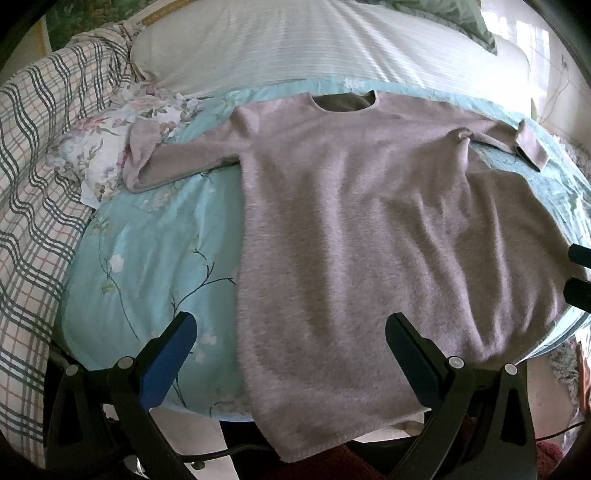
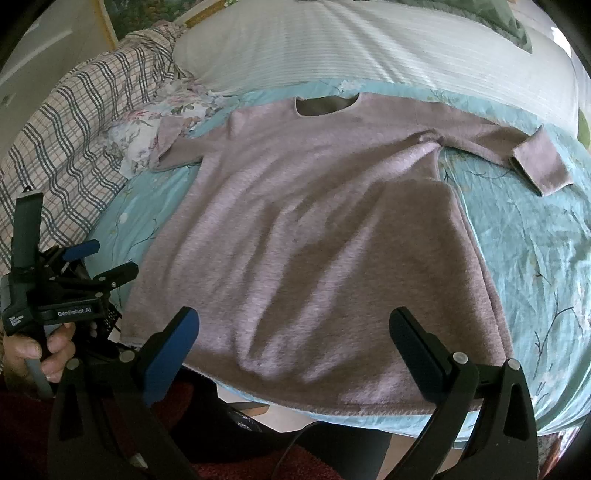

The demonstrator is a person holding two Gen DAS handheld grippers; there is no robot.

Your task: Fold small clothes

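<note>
A mauve long-sleeved sweater (image 1: 369, 229) lies flat on a light blue floral bedspread (image 1: 147, 258), neck hole away from me, hem hanging over the near edge. It also shows in the right wrist view (image 2: 314, 240). Its left sleeve (image 1: 177, 162) runs onto a floral cloth; its right sleeve (image 2: 532, 162) ends in a folded cuff. My left gripper (image 1: 291, 332) is open above the hem's left part, holding nothing. My right gripper (image 2: 295, 328) is open above the hem, empty. The left gripper (image 2: 99, 258) appears open at the sweater's lower left corner in the right wrist view.
A white striped pillow (image 1: 295, 48) lies beyond the sweater. A plaid blanket (image 1: 33, 184) is bunched on the left, with a floral cloth (image 1: 107, 147) beside it. A green cloth (image 2: 498, 22) is at the far right. Dark red floor covering (image 2: 258, 465) lies below the bed's edge.
</note>
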